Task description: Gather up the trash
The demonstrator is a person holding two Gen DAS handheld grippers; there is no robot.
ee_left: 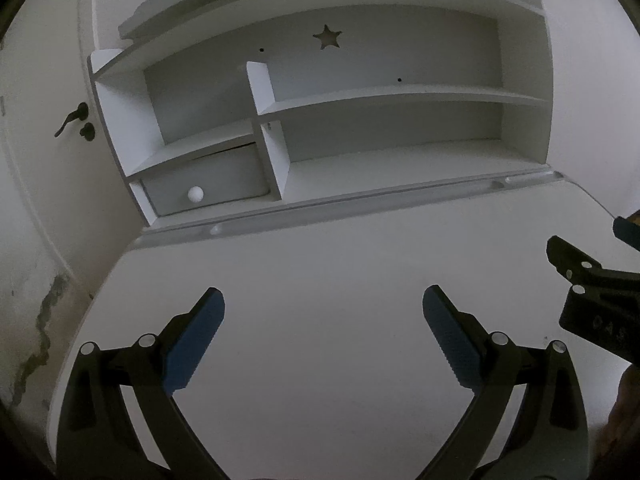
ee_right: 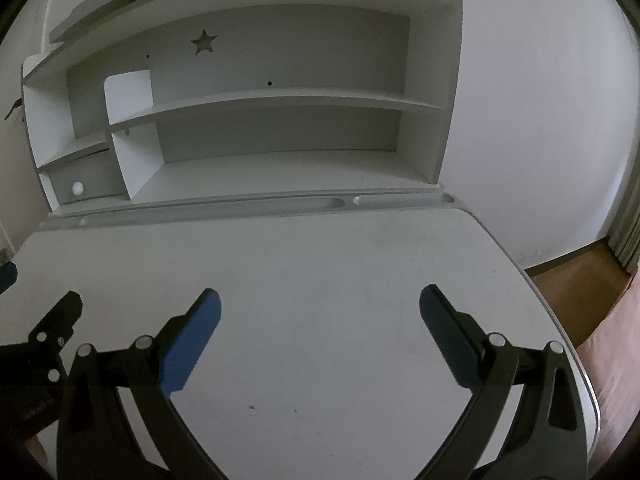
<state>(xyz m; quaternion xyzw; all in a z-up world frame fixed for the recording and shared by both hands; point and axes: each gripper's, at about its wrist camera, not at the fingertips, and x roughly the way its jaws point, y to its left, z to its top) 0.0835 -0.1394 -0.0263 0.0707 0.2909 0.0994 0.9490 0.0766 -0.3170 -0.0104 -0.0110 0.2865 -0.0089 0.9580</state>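
No trash shows in either view. My left gripper hovers open over the white desk top, its blue pads wide apart with nothing between them. My right gripper is also open above the same desk, blue pads spread and bare. The right gripper pokes in at the right edge of the left wrist view. The left gripper's black finger enters at the left edge of the right wrist view. The two grippers sit side by side, apart.
A white hutch with bare shelves and a star cut-out stands at the desk's back. A small drawer with a round knob is at lower left. A pen groove runs along the back. A door handle is left; wooden floor is right.
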